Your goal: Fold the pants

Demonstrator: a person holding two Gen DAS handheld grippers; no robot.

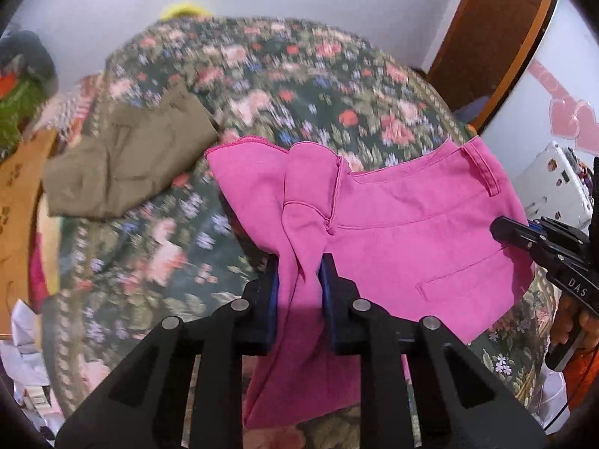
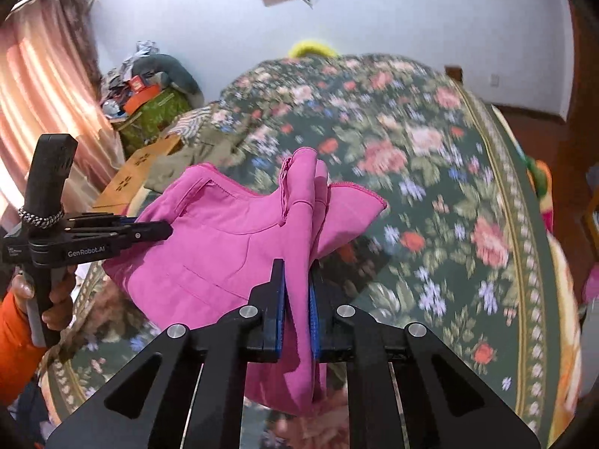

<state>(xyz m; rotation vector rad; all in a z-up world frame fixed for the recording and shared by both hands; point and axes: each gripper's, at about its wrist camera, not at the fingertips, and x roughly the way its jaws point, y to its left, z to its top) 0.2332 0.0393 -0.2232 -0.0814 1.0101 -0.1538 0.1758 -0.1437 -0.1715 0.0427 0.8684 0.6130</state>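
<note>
The pink pants (image 1: 411, 232) hang lifted above the floral bed cover (image 1: 299, 75). My left gripper (image 1: 299, 262) is shut on a bunched fold of the pants near the crotch seam. In the left wrist view my right gripper (image 1: 503, 230) grips the pants' waist edge at the right. In the right wrist view my right gripper (image 2: 297, 265) is shut on bunched pink pants (image 2: 224, 239). There my left gripper (image 2: 164, 230) clamps the cloth's left edge. The waistband with a belt loop (image 1: 483, 172) faces up.
Folded olive-brown pants (image 1: 127, 161) lie on the bed cover at the left. A brown cardboard box (image 2: 138, 172) and a cluttered pile (image 2: 149, 86) stand beside the bed. A wooden door (image 1: 494, 30) and a white case (image 1: 554, 183) are at the right.
</note>
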